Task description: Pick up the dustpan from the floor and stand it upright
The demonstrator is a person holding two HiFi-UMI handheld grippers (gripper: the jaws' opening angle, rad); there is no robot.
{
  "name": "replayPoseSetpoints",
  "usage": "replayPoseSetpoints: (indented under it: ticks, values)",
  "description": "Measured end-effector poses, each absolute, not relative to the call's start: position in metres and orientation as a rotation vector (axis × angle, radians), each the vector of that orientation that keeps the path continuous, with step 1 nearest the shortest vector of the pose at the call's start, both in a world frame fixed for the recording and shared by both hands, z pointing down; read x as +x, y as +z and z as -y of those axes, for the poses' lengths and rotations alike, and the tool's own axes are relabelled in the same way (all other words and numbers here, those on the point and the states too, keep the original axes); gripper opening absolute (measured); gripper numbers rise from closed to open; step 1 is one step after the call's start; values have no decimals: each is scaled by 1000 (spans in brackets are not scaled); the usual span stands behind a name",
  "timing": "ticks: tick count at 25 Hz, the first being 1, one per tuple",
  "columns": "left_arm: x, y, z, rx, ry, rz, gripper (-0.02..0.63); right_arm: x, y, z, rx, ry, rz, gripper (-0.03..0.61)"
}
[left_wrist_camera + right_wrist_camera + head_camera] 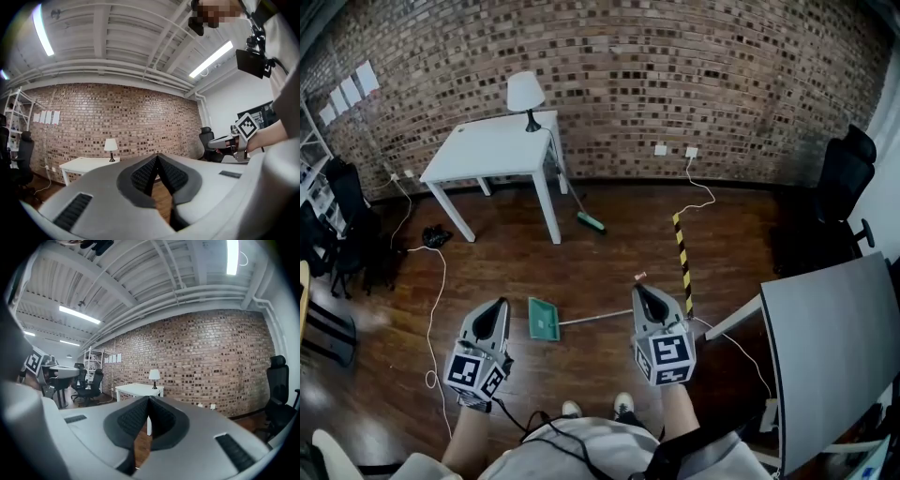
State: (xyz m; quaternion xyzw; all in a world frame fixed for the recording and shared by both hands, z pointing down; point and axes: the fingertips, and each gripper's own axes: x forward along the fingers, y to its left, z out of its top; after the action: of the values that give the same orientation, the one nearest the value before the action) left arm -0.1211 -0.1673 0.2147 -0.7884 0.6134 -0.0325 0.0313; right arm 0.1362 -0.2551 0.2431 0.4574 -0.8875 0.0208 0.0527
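Note:
The green dustpan point(543, 319) lies flat on the wooden floor, and its long thin handle point(595, 318) runs to the right. My left gripper point(499, 304) hovers just left of the pan, held level, with its jaws closed tip to tip on nothing. My right gripper point(639, 290) hangs near the far end of the handle, also shut and empty. In the left gripper view the left gripper point(157, 158) has its pads meeting at the tip. The right gripper view shows the right gripper point(148, 399) the same way. Neither gripper view shows the dustpan.
A white table point(492, 150) with a lamp point(525, 94) stands by the brick wall, and a broom point(590, 221) leans at its right leg. A yellow-black striped bar point(682, 262) lies right of my right gripper. A grey desk point(834, 347) is close at the right. A cable point(439, 300) trails along the floor at the left.

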Motion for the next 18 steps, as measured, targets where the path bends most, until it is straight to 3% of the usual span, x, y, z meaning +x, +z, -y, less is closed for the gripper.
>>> replayPoseSetpoints:
  ticks: [9,13,18]
  values:
    - [-148,252,196,-2604,-131,-1778,-2,148,281,277,1624,26,2456,25]
    - [-130,305,228,-2724,-217,-1735,-2,167,355,296,1521,85,2401,158]
    - [-107,378,287,-2780,-302,-1609,0,193,470,332,1420,143,2387,192]
